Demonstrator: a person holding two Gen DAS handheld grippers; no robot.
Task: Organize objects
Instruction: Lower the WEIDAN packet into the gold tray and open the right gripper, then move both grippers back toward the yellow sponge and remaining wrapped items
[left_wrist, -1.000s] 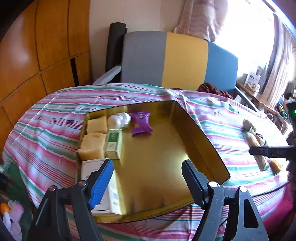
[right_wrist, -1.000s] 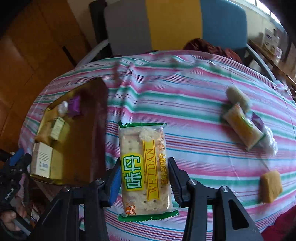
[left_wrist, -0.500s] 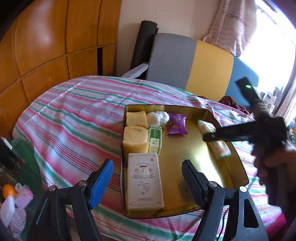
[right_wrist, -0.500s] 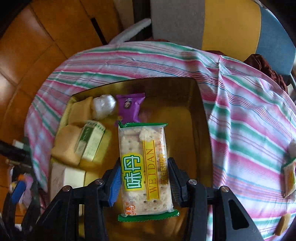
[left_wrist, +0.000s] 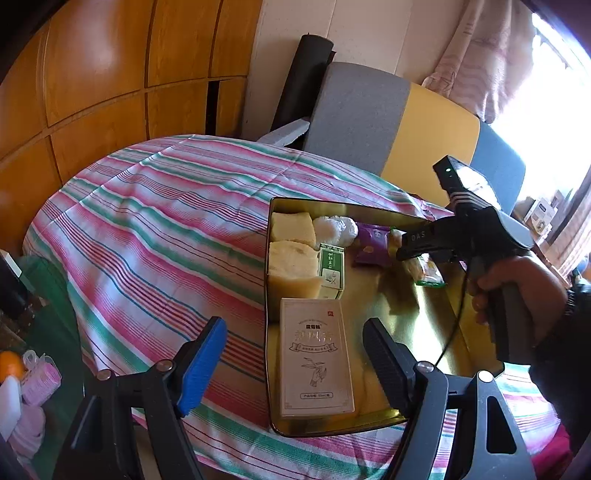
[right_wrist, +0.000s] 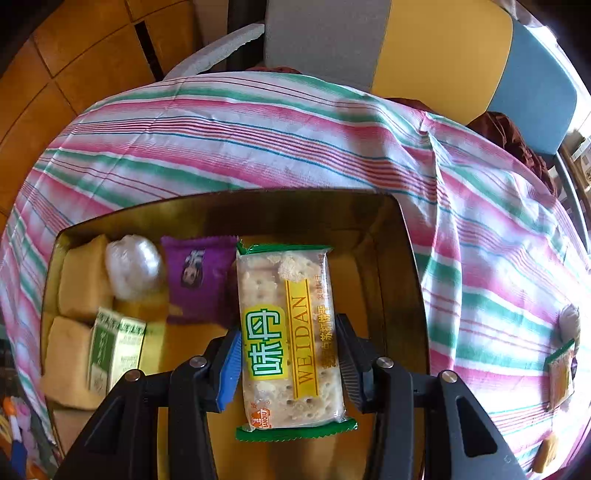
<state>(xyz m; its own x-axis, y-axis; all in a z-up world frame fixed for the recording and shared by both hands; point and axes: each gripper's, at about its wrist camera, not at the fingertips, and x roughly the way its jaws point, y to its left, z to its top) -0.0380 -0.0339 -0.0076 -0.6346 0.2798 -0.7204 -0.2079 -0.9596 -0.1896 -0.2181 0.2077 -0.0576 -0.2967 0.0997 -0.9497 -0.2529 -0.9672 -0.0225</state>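
Note:
My right gripper (right_wrist: 290, 363) is shut on a clear cracker packet (right_wrist: 291, 332) with green ends and a yellow label. It holds the packet low over the gold tin (right_wrist: 410, 258), just right of a purple packet (right_wrist: 199, 277). In the left wrist view the cracker packet (left_wrist: 424, 269) hangs inside the tin (left_wrist: 388, 306) under a person's hand (left_wrist: 517, 288). My left gripper (left_wrist: 293, 332) stands open above the tin's near left corner, over a white box (left_wrist: 314, 354), with nothing between its fingers.
Along the tin's left side lie two yellow cakes (left_wrist: 291, 258), a white wrapped ball (left_wrist: 334, 229) and a green box (left_wrist: 331, 267). Loose snacks (right_wrist: 561, 373) lie on the striped cloth (right_wrist: 258, 140) at right. A grey, yellow and blue chair (left_wrist: 369, 122) stands behind.
The right gripper carried the cracker packet from above the cloth to over the tin and lower into it. The left gripper swung left, and the right hand has come into its view.

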